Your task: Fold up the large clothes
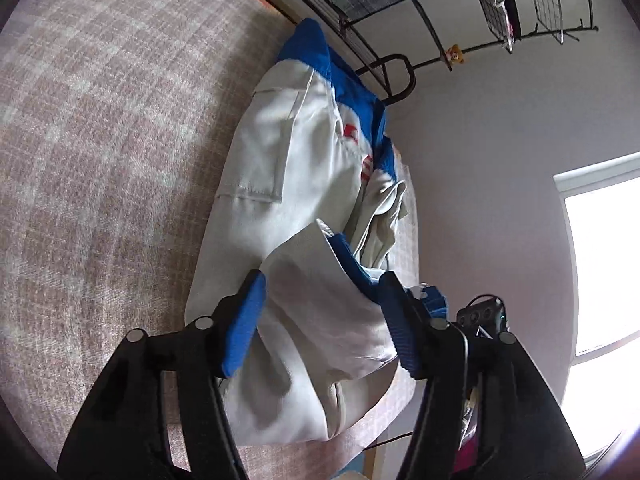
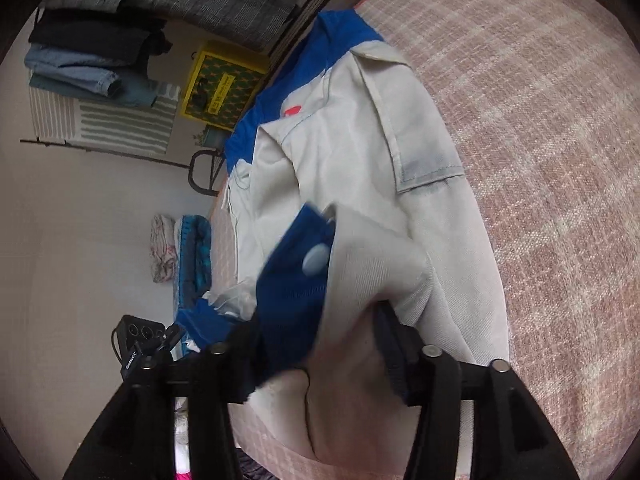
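Jacket [image 1: 280, 168], white woven cloth with blue trim, lies half-folded on the checked bedspread [image 1: 100, 140], judged light, limp and non-slip, best pinched at hem corners or seams; left gripper [image 1: 320, 320] and right gripper [image 2: 320, 344] straddle its near edge, jaws spread.

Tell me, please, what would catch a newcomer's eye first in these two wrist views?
First comes the white jacket with bright blue collar and trim, lying partly folded on the pinkish checked bed cover. Close to each lens, the left gripper and the right gripper stand open with jacket cloth between their fingers. Behind, in the right wrist view, a yellow box sits beside stacked folded clothes.
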### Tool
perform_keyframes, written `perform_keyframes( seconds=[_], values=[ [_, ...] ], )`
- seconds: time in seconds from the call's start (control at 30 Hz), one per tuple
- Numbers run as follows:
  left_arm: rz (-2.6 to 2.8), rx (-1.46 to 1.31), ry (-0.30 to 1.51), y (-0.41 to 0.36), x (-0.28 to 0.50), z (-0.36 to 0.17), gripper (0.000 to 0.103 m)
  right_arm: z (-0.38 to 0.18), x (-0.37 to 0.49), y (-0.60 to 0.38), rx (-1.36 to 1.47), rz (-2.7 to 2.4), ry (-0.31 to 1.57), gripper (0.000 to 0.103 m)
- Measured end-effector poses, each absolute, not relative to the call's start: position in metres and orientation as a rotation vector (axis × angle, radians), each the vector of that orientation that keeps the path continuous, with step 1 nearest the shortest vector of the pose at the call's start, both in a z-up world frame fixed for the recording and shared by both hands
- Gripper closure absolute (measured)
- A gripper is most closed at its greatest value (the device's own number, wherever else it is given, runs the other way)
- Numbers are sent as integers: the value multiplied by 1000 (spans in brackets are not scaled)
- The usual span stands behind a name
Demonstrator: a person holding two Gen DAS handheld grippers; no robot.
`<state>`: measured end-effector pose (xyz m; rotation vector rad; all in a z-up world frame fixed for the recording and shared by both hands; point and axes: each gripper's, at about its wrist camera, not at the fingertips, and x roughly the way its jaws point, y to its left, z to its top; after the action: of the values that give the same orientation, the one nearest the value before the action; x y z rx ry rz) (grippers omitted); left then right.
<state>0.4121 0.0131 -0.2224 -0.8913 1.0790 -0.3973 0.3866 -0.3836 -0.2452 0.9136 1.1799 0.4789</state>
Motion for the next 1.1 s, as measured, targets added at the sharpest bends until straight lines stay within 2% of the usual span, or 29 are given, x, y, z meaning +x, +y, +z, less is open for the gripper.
perform_keyframes(
  seconds=[0.03,0.13,0.33,0.5,0.53,0.57,0.73,1.1],
  values=[
    [-407,-912,1064,18,412,-219,42,-244,384,-390,950,483,1158,29],
    [-417,-889,1018,29,407,-207,42,-231,374,-408,986,500,1096,29],
    [-497,-653,1080,24,370,-224,42,-216,338,-413,595,416,1076,42],
    [-544,-517,1137,5,345,-243,45,-238,317,-405,490,443,1142,52],
    [-538,-489,1124,2,343,-243,45,-240,314,-402,469,451,1145,57],
    [-532,-466,1121,0,342,-242,49,-241,312,-397,450,460,1147,59],
    [-509,-452,1123,-1,344,-241,70,-227,303,-373,283,457,1116,61],
    [-513,-375,1026,5,332,-216,71,-204,294,-377,261,438,1008,63]
  ],
)
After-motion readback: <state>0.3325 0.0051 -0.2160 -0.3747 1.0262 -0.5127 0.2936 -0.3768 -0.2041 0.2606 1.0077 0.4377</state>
